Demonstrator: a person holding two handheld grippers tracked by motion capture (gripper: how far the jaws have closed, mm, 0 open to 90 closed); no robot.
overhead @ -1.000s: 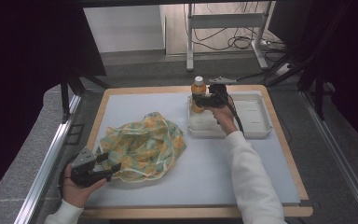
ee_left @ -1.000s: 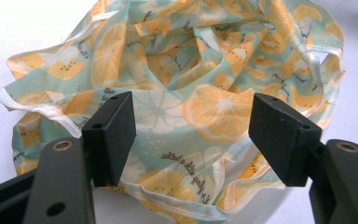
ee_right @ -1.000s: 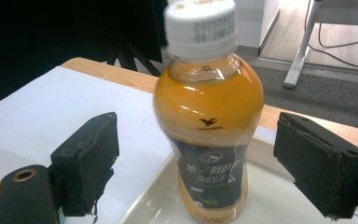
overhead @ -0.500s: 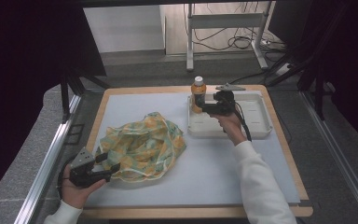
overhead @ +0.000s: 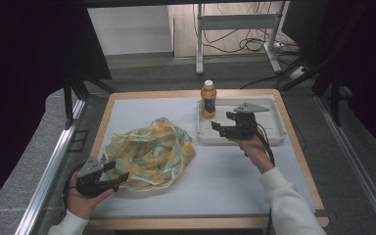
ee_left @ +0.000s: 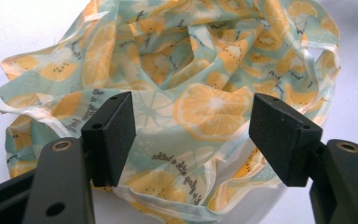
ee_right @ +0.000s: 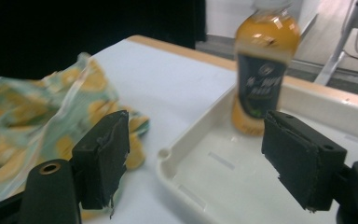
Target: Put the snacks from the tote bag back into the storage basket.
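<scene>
Nearest the person, the left gripper (overhead: 111, 177) rests at the near edge of the crumpled thin bag printed with orange slices (overhead: 149, 152), jaws wide, gripping nothing. Beyond the bag, the right gripper (overhead: 223, 127) has drawn back from the upright orange juice bottle (overhead: 208, 99) in the white plastic tray (overhead: 276, 135); its empty jaws have just been closing slightly. The bottle is released, likely for bagging.
</scene>
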